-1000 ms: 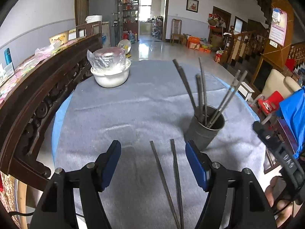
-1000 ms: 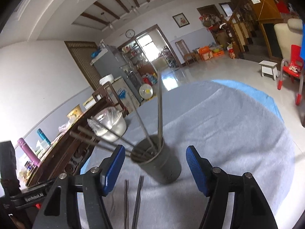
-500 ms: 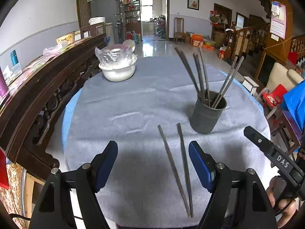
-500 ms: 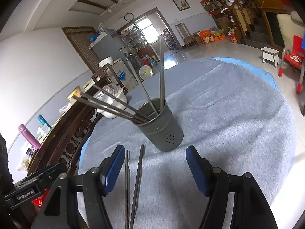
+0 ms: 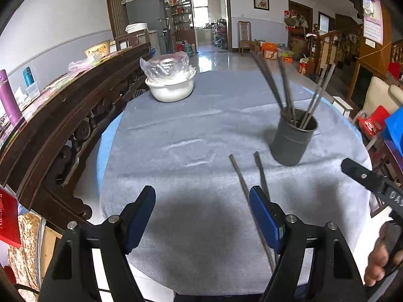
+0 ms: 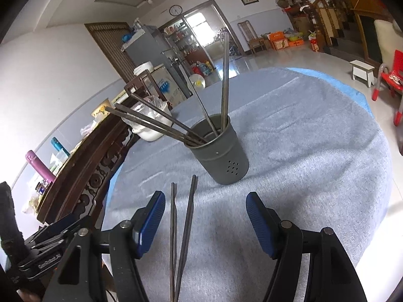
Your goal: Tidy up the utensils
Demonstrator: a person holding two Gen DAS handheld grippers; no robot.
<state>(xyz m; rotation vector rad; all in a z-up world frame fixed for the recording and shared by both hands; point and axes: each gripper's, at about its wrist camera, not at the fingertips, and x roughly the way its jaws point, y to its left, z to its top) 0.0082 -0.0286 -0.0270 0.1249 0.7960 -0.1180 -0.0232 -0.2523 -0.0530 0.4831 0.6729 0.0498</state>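
Note:
A dark grey utensil holder (image 5: 293,138) stands upright on the grey cloth at the right and holds several metal chopsticks (image 5: 284,88); it also shows in the right wrist view (image 6: 220,151). Two loose chopsticks (image 5: 241,178) lie side by side on the cloth in front of it, and in the right wrist view (image 6: 185,224). My left gripper (image 5: 201,216) is open and empty, left of the loose pair. My right gripper (image 6: 205,221) is open and empty above the loose pair's near part; its body shows in the left wrist view (image 5: 372,183).
A white bowl with a plastic bag (image 5: 171,83) sits at the table's far left. A carved dark wooden rail (image 5: 63,130) runs along the table's left side. The round table's edge (image 5: 201,289) is close below my grippers. Chairs (image 5: 375,118) stand to the right.
Both grippers have drawn back and up from the holder, which now looks smaller and farther. The loose chopsticks have shifted from between the left gripper's fingers to its right finger.

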